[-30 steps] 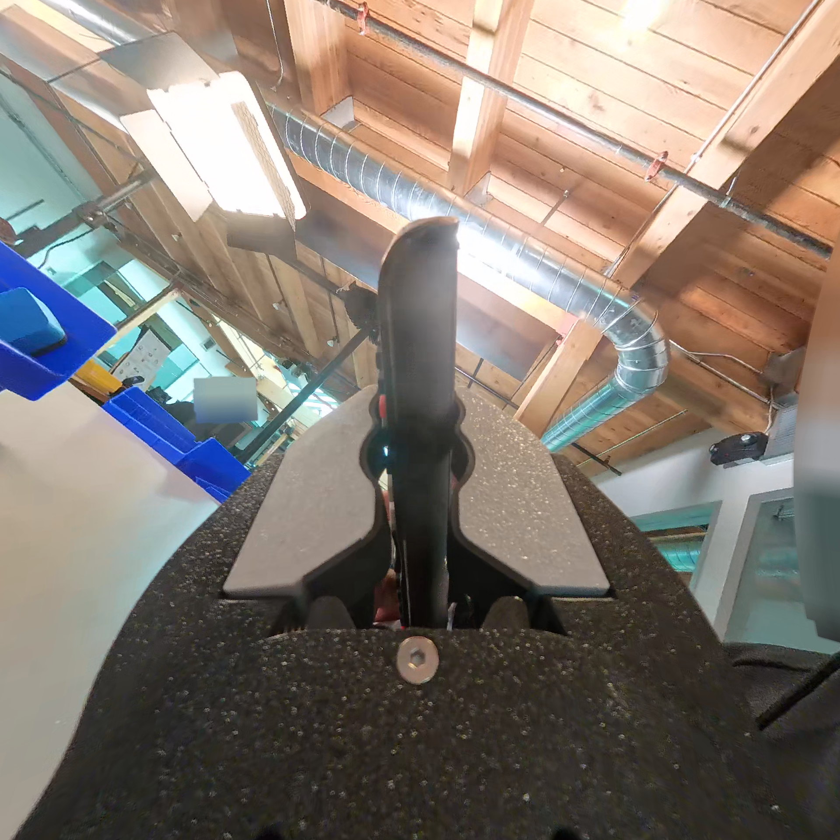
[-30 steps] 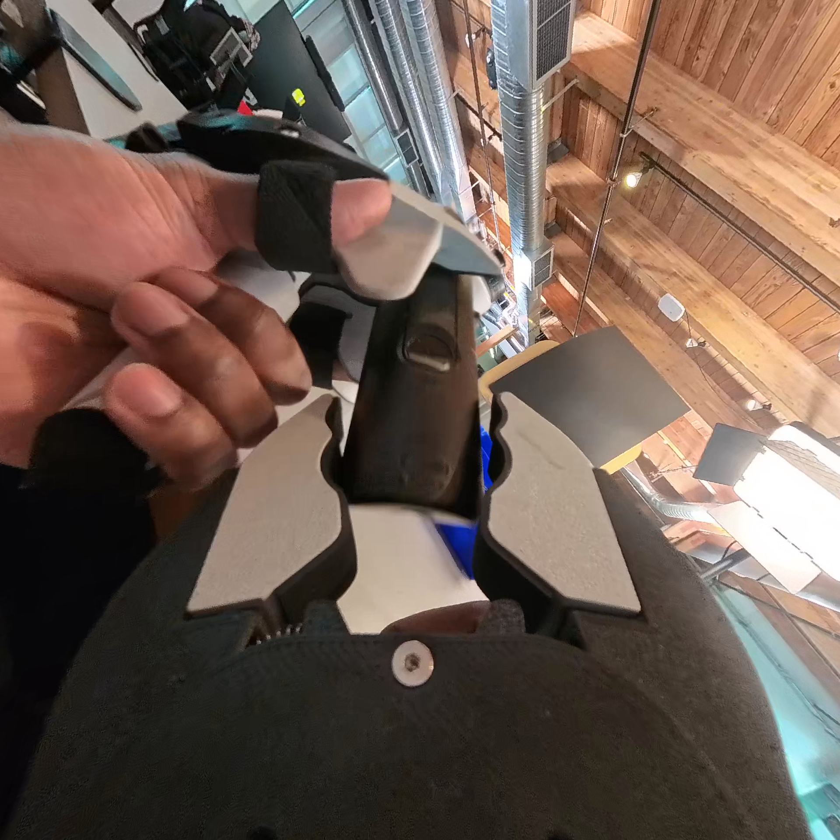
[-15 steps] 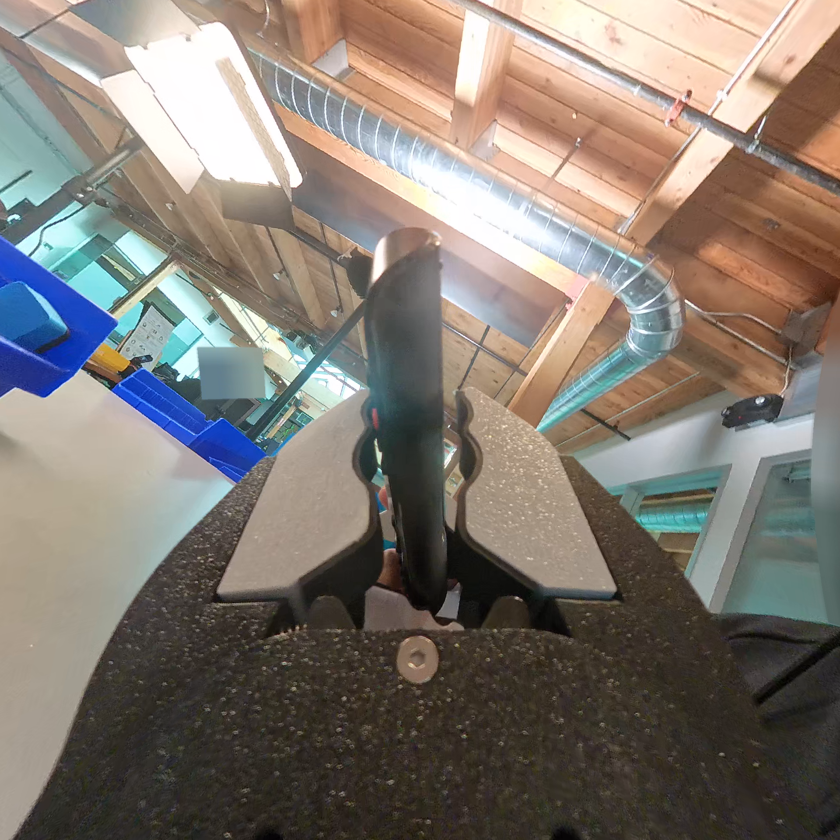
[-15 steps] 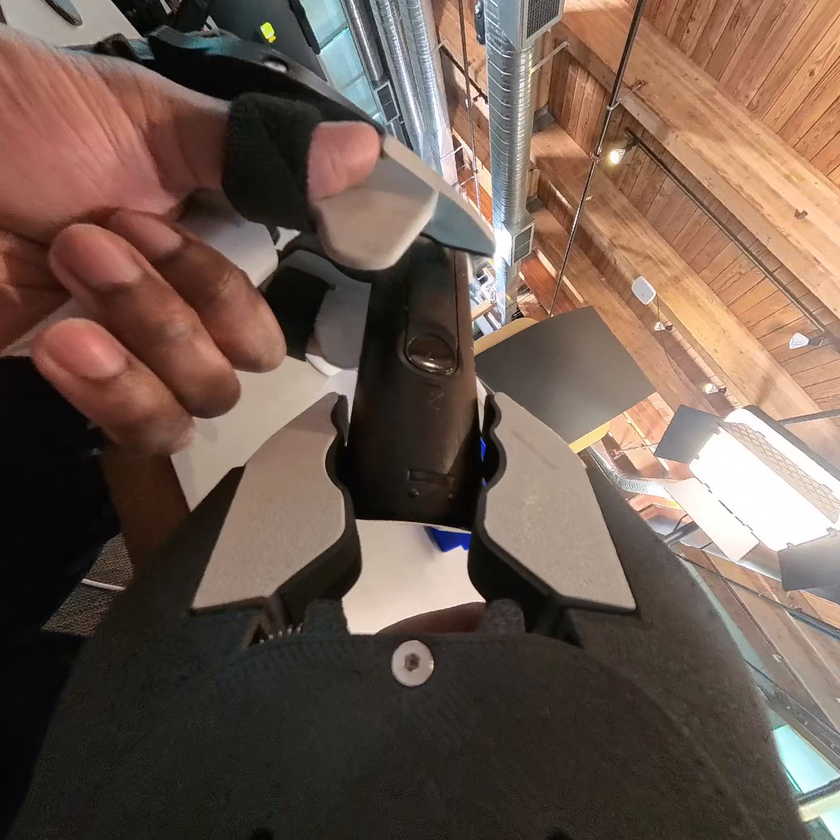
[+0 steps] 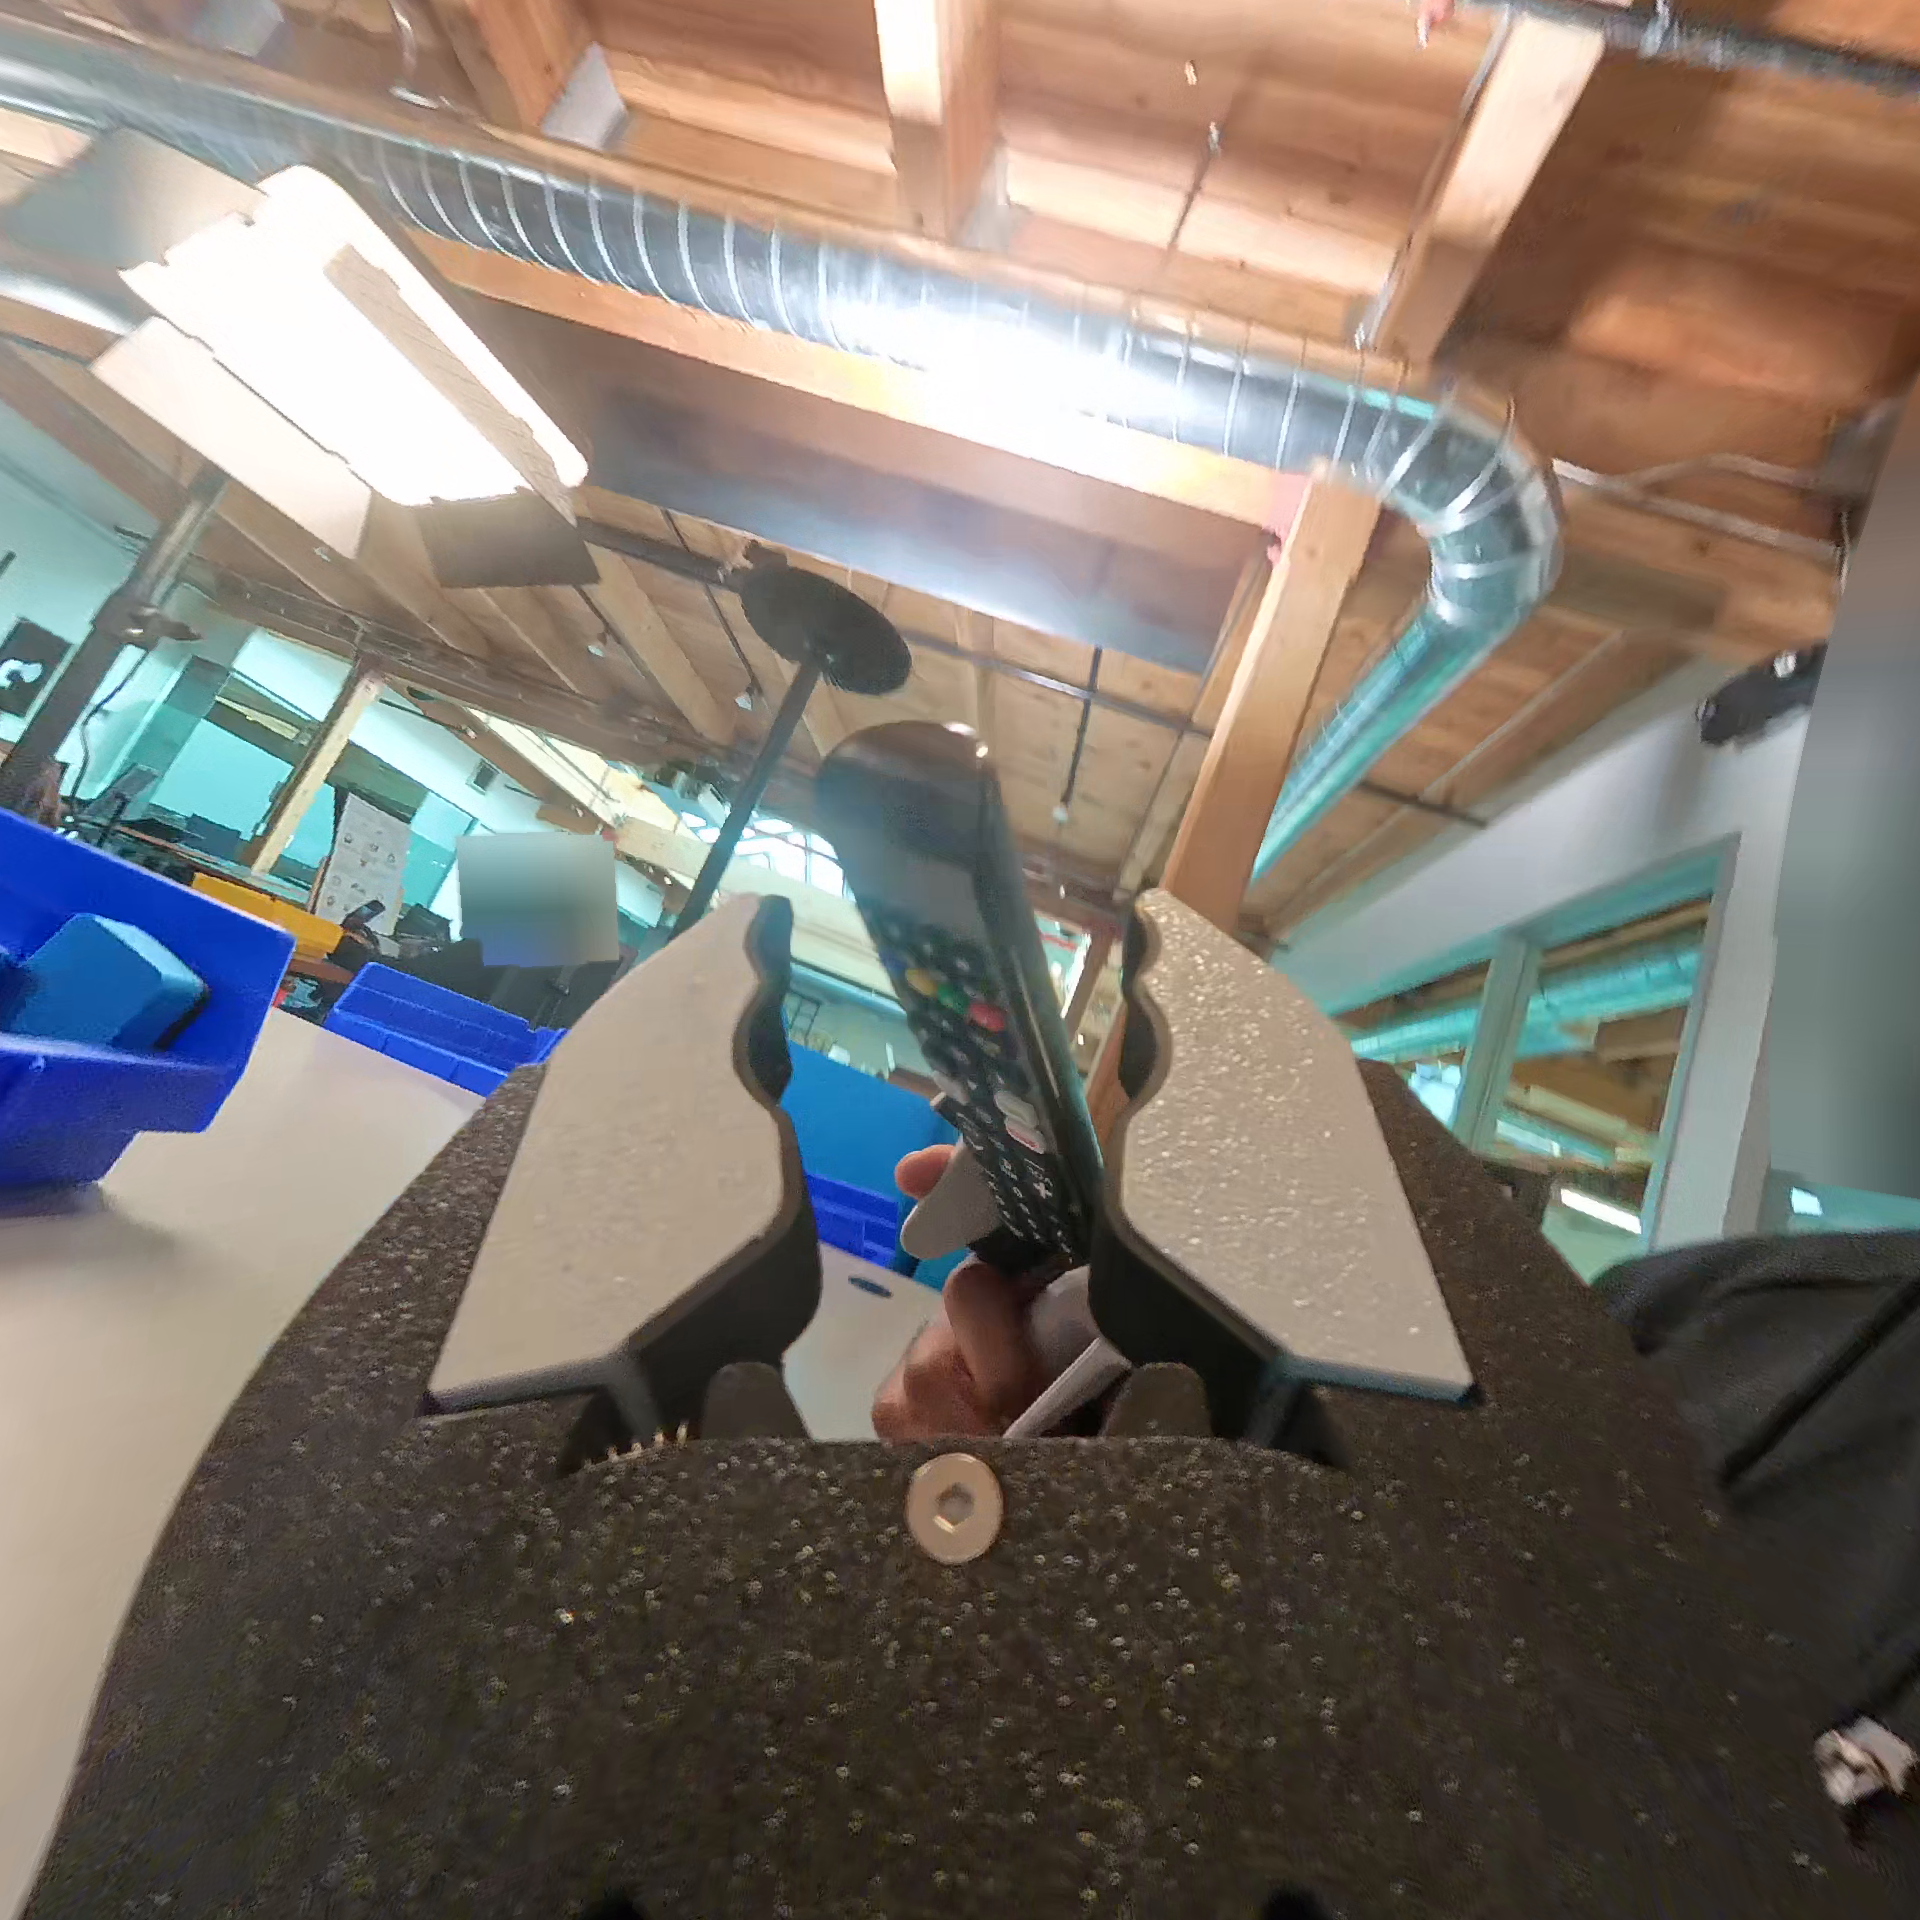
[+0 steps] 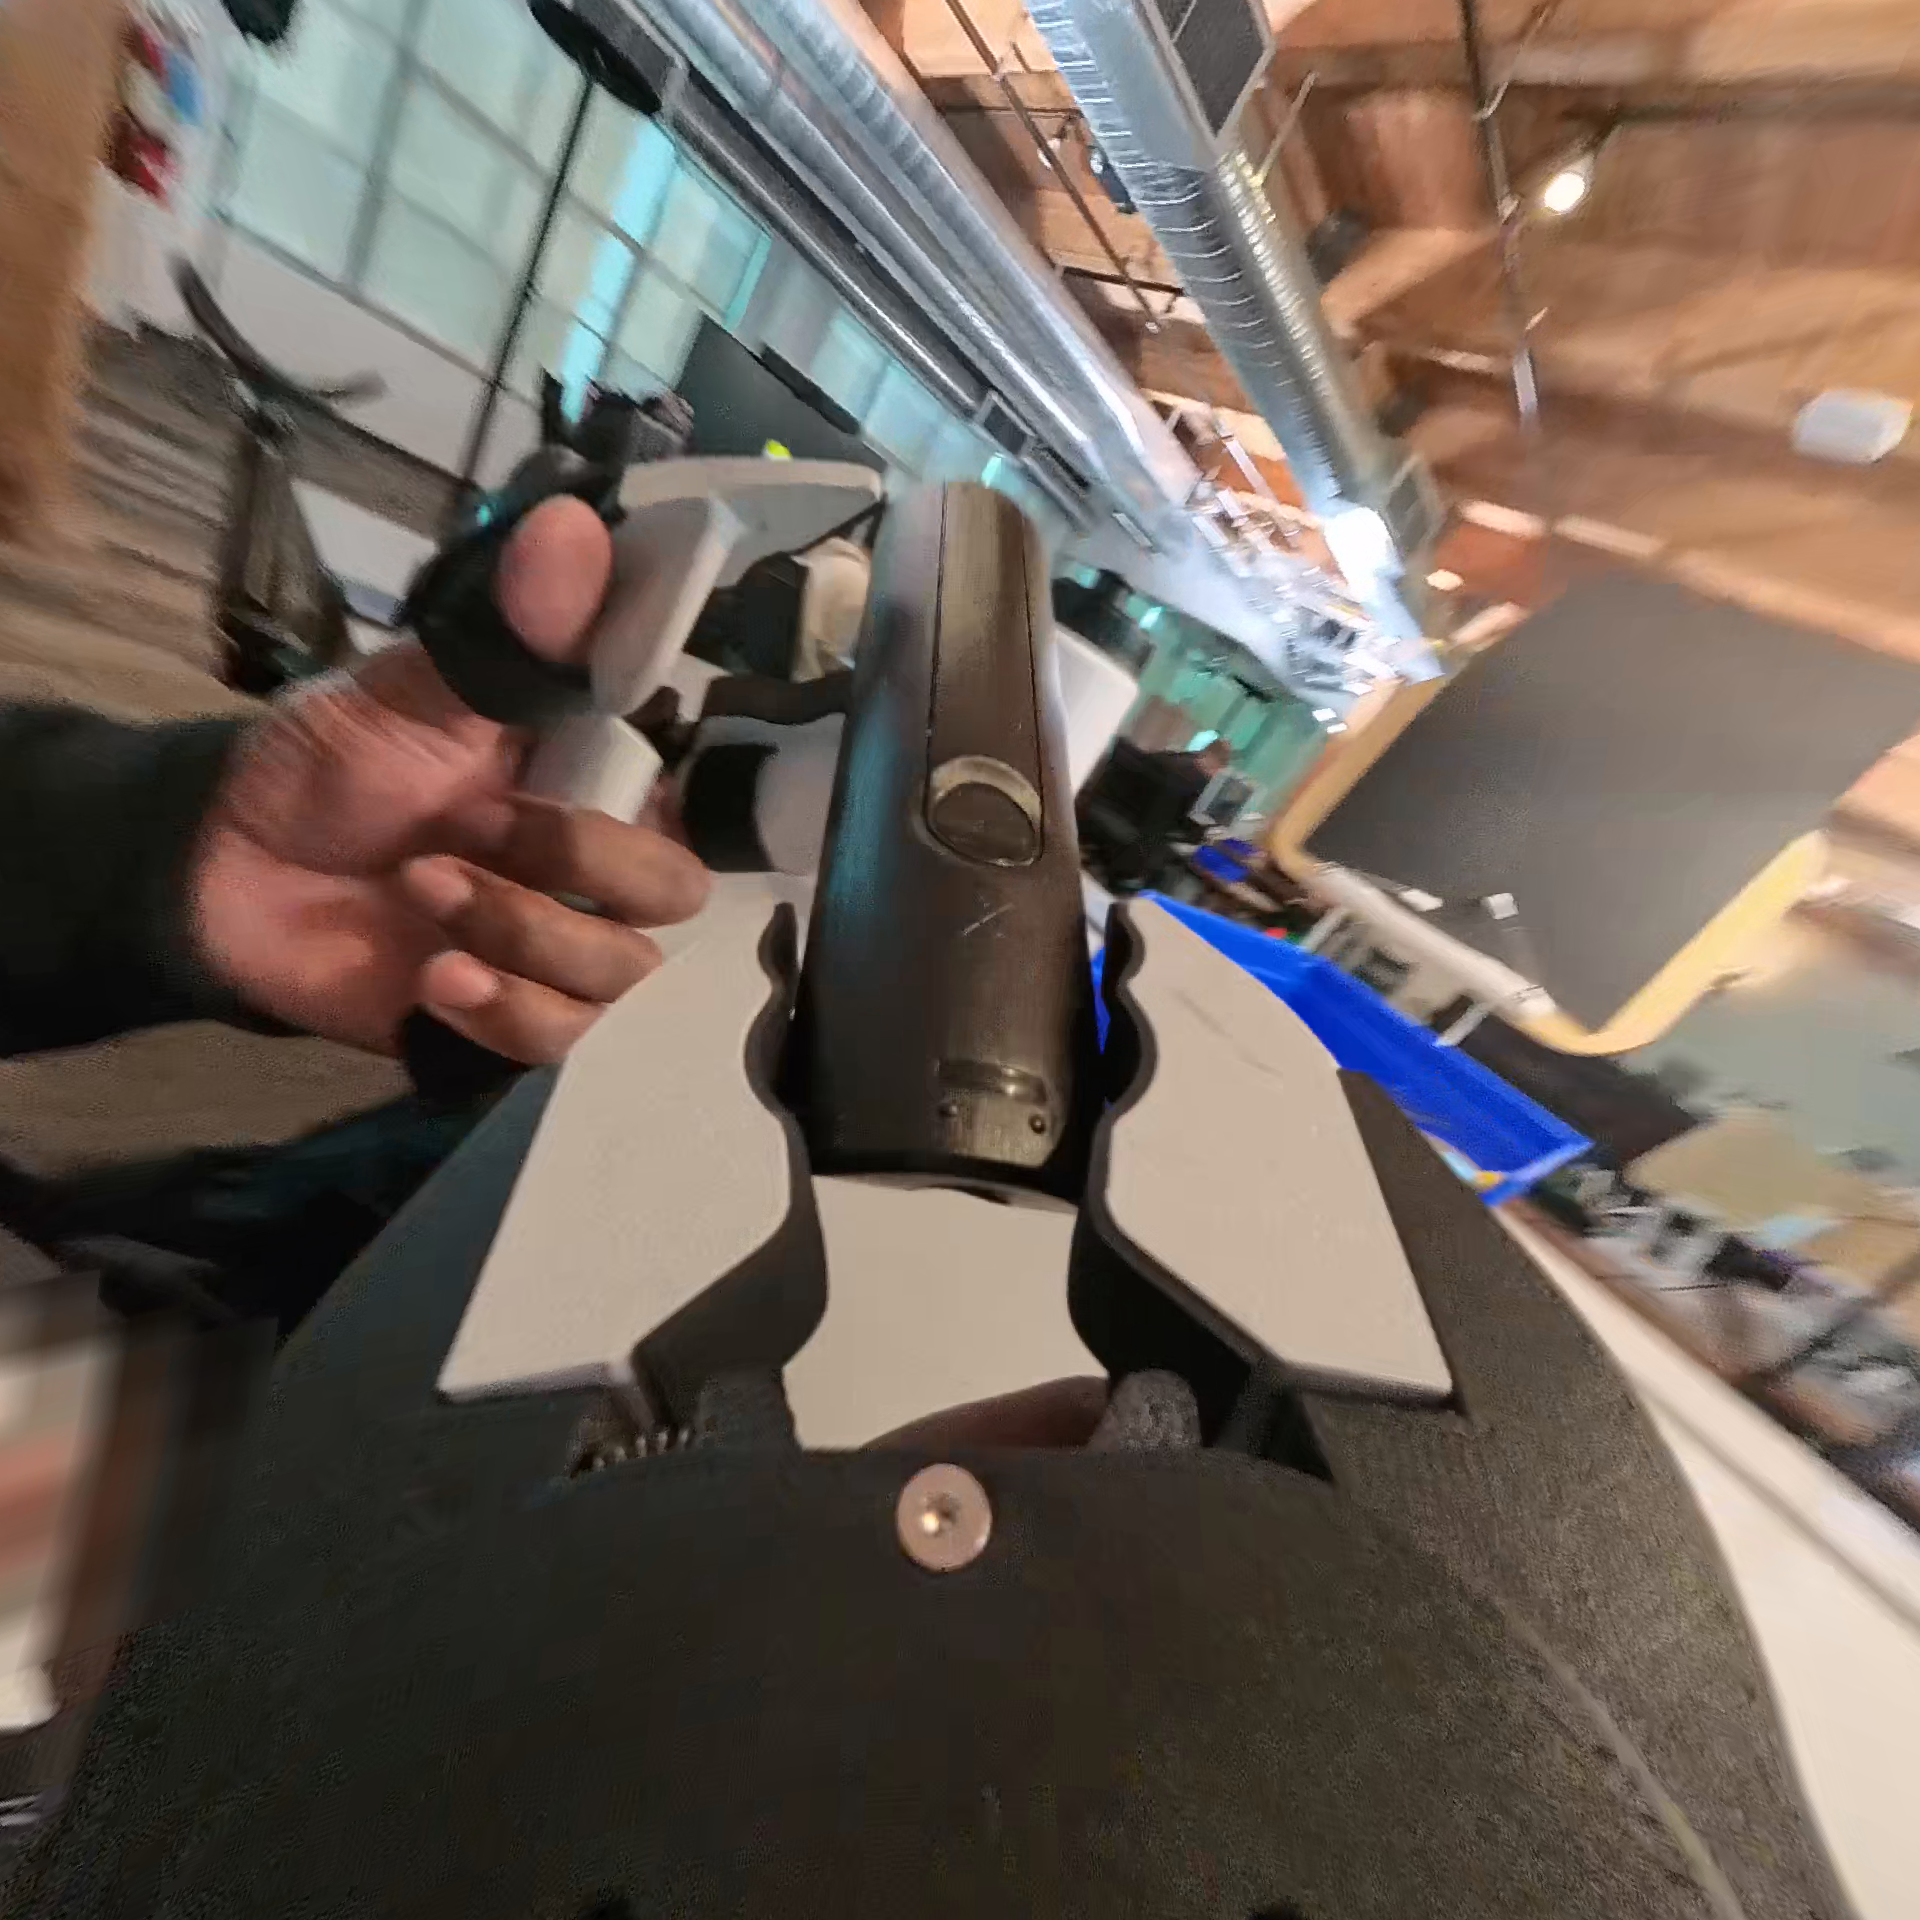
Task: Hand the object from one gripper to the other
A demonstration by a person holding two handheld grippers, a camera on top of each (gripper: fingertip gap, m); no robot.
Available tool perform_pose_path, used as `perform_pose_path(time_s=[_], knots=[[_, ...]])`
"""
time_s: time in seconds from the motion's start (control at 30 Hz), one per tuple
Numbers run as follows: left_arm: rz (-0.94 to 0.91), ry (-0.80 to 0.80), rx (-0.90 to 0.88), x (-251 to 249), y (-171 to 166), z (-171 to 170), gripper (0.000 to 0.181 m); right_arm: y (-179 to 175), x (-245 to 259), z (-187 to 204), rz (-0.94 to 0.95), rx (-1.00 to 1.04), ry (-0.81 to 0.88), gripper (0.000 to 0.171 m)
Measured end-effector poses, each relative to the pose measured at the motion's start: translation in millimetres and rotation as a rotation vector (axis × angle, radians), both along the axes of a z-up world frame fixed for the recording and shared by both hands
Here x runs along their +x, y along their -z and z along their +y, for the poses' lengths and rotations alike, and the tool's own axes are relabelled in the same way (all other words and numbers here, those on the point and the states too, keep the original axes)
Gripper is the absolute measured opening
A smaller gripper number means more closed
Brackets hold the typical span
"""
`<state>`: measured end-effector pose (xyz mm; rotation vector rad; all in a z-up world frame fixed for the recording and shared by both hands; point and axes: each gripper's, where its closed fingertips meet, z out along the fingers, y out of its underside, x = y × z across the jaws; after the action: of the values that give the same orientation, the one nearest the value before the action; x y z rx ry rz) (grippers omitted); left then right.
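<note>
Wood-beamed ceiling, white table (image 5: 156, 1299), left hand-held gripper (image 5: 951, 1029) spread wide, right hand-held gripper (image 6: 940, 1023) clamping black remote (image 6: 940, 935).

Pale worktop (image 5: 156, 1351) runs along the left of the left wrist view, a blue plastic bin (image 5: 114, 1081) sitting on it at the left edge with a blue block (image 5: 99, 982) inside, more blue bins (image 5: 436, 1013) lined up farther back
</note>
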<state>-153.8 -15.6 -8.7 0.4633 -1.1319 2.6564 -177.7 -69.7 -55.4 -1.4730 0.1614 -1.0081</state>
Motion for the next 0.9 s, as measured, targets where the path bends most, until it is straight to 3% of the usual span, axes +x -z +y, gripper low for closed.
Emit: perform_pose_path(time_s=[0.2, 0.33, 0.47, 0.67, 0.73, 0.8, 0.9], knots=[[-0.057, 0.144, 0.082, -13.4, 0.5, -5.6, 0.083, -3.7, -13.9, 15.2, 0.327, 0.228, -0.288, 0.053], [0.023, 0.189, 0.009, -11.0, 2.9, -8.7, 0.078, 3.5, -11.2, 22.3, 0.449, 0.267, -0.323, 0.052], [-0.033, 0.198, 0.047, -23.5, 6.2, -19.8, 0.078, 9.2, -17.0, 32.4, 0.641, 0.347, -0.459, 0.051], [-0.213, 0.168, 0.046, -43.2, 2.4, -13.6, 0.038, -0.9, -27.5, 36.9, 0.959, 0.620, -0.771, 0.049], [-0.256, 0.145, 0.066, -47.1, 2.2, -14.0, 0.033, -3.8, -26.6, 34.9, 1.038, 0.703, -0.848, 0.048], [-0.248, 0.114, 0.088, -43.9, 2.6, -15.3, 0.032, -3.3, -21.7, 33.1, 1.056, 0.733, -0.845, 0.049], [-0.178, 0.054, 0.140, -29.5, 5.1, -16.6, 0.031, 4.0, -6.5, 26.4, 0.978, 0.687, -0.678, 0.043]])
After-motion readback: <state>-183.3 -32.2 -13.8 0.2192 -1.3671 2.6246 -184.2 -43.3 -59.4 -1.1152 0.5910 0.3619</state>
